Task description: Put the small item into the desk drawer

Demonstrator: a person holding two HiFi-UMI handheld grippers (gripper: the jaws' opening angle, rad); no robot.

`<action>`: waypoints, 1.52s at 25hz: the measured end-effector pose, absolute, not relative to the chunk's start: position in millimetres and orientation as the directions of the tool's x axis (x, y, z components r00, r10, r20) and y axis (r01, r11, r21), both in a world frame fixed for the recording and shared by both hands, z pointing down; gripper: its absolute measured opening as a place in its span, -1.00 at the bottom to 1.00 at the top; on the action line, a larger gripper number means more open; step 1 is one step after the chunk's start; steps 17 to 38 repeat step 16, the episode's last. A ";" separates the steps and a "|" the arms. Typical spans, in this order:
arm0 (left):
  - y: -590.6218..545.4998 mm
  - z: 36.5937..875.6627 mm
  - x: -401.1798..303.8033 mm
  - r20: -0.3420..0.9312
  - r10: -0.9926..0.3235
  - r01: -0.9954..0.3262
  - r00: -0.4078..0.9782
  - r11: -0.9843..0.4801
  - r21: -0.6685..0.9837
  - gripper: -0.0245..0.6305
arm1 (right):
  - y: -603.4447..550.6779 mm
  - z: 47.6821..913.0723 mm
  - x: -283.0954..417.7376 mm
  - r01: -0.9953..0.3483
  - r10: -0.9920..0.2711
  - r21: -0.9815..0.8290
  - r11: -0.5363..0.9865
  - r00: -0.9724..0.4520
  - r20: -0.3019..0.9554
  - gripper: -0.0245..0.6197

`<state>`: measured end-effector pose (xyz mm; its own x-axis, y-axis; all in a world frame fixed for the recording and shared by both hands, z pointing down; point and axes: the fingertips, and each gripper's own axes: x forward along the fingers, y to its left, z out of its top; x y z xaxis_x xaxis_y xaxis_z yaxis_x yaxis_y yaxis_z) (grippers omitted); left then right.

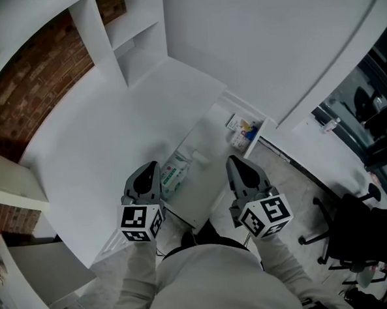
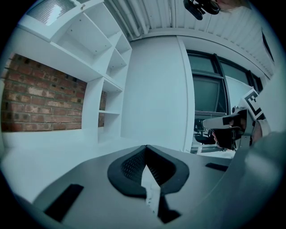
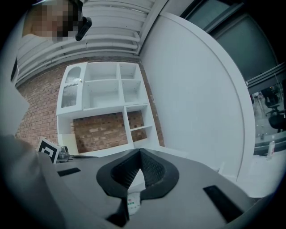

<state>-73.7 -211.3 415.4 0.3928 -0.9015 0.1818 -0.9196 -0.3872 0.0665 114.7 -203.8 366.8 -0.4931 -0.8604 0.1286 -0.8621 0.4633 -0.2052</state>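
Head view: looks steeply down on a white desk (image 1: 114,136), with a white shelf unit (image 1: 131,37) and a brick wall (image 1: 26,89) at its far side. Shows at the near edge of the desk a white drawer (image 1: 205,189), pulled out toward the person. Finds the small item, a white packet (image 1: 175,172) with green print, at the left end of this drawer, right on the line where desk and drawer meet; cannot tell whether inside the drawer or on its rim. Shows also some colourful small boxes (image 1: 244,133) at the right end of the drawer, well apart from the packet. Places the left gripper (image 1: 153,166) just beside the packet, tips pointing toward the shelf unit, and the right gripper (image 1: 234,160) over the right part of the drawer, near the colourful small boxes. Left gripper view: shows both jaws closed, tips touching, nothing clamped, only white surface through the gap under the tips. Right gripper view: shows the same, tips pressed together and empty, and through the lower gap a bit of white with green print, too small to name. Shows further, at the right of the head view, a dark office chair (image 1: 355,232) on the floor.
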 end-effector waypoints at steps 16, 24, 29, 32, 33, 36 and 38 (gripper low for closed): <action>-208.7 416.7 -68.9 0.183 -0.908 -0.926 0.378 -0.372 0.067 -0.87 | -205.1 373.6 121.3 -0.858 -0.852 -0.202 0.472 -0.503 0.144 -0.84; -208.7 416.7 -68.9 0.183 -0.908 -0.926 0.378 -0.372 0.067 -0.87 | -205.1 373.6 121.3 -0.858 -0.852 -0.202 0.472 -0.503 0.144 -0.84; -208.7 416.7 -68.9 0.183 -0.908 -0.926 0.378 -0.372 0.067 -0.87 | -205.1 373.6 121.3 -0.858 -0.852 -0.202 0.472 -0.503 0.144 -0.84; -208.7 416.7 -68.9 0.183 -0.908 -0.926 0.378 -0.372 0.067 -0.87 | -205.1 373.6 121.3 -0.858 -0.852 -0.202 0.472 -0.503 0.144 -0.84; -208.7 416.7 -68.9 0.183 -0.908 -0.926 0.378 -0.372 0.067 -0.87 | -205.1 373.6 121.3 -0.858 -0.852 -0.202 0.472 -0.503 0.144 -0.84; -208.7 416.7 -68.9 0.183 -0.908 -0.926 0.378 -0.372 0.067 -0.87 | -205.1 373.6 121.3 -0.858 -0.852 -0.202 0.472 -0.503 0.144 -0.84; -208.7 416.7 -68.9 0.183 -0.908 -0.926 0.378 -0.372 0.067 -0.87 | -205.1 373.6 121.3 -0.858 -0.852 -0.202 0.472 -0.503 0.144 -0.84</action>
